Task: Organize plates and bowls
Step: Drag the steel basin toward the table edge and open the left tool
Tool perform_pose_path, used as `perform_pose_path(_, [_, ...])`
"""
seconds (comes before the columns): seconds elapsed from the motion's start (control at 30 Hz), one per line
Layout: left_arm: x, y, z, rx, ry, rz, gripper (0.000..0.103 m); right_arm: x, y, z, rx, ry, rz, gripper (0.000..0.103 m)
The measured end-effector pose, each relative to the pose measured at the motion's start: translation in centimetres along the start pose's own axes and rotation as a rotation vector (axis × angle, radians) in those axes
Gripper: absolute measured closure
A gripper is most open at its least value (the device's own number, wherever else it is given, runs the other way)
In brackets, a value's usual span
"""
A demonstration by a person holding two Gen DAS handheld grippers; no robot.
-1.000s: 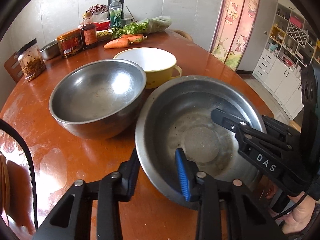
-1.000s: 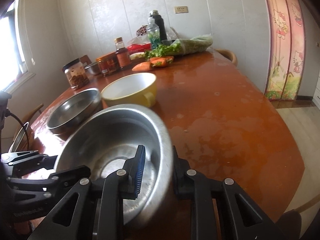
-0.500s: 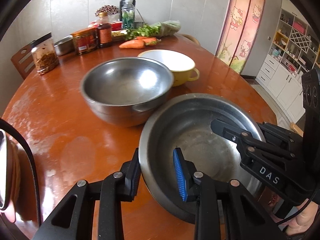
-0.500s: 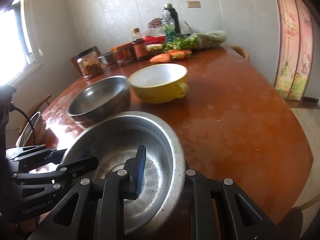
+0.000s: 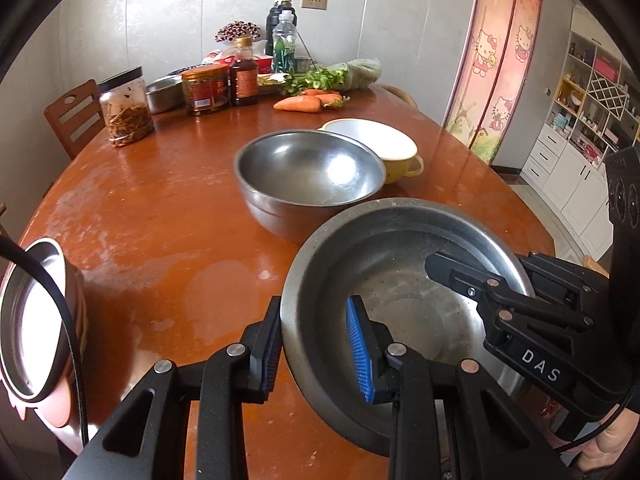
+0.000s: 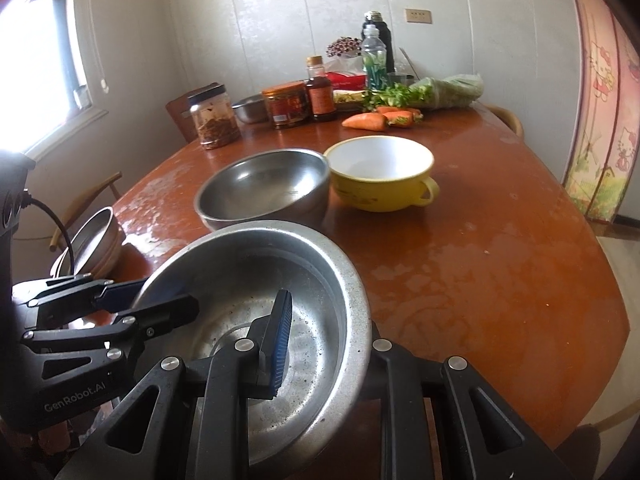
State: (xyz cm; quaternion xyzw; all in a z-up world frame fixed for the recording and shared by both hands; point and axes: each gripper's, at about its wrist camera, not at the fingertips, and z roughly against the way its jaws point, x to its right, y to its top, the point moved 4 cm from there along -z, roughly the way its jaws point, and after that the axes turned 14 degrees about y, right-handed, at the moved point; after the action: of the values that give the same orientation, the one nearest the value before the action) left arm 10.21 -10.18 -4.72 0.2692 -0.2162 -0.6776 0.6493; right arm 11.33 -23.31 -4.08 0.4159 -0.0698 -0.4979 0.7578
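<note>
Here, dull speckled steel basin [image 5: 404, 264], rim gripped, flat-bottomed

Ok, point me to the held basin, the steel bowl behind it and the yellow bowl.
held basin [image 5: 400, 280]: left wrist view, bare inner wall.
steel bowl [image 5: 304, 172]: left wrist view, inside bottom.
yellow bowl [image 6: 380, 196]: right wrist view, outer yellow wall.

Glossy orange-brown table [image 5: 168, 216] with steel bowl [image 5: 310, 180], yellow bowl [image 6: 382, 174], carrots [image 5: 308, 102], jars [image 5: 126, 106].
</note>
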Motion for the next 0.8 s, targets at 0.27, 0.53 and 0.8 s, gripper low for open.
perform_pose_path(0.27, [-1.7,-0.9,0.2,-0.009,0.011,0.026,0.071,-1.7,-0.6,-0.8,-0.029,0.02,0.023,0.079])
perform_pose_path(0.53, [-1.4,-0.8,-0.5,-0.002,-0.014,0.031,0.071,-1.3,-1.0,-1.4,-0.038,-0.046,0.043,0.078])
perform_pose_path(0.8, [-1.2,-1.1,-1.3,-0.017,-0.019,0.038,0.071,-0.3,-1.4,-1.7,-0.034,-0.009,0.0,0.078])
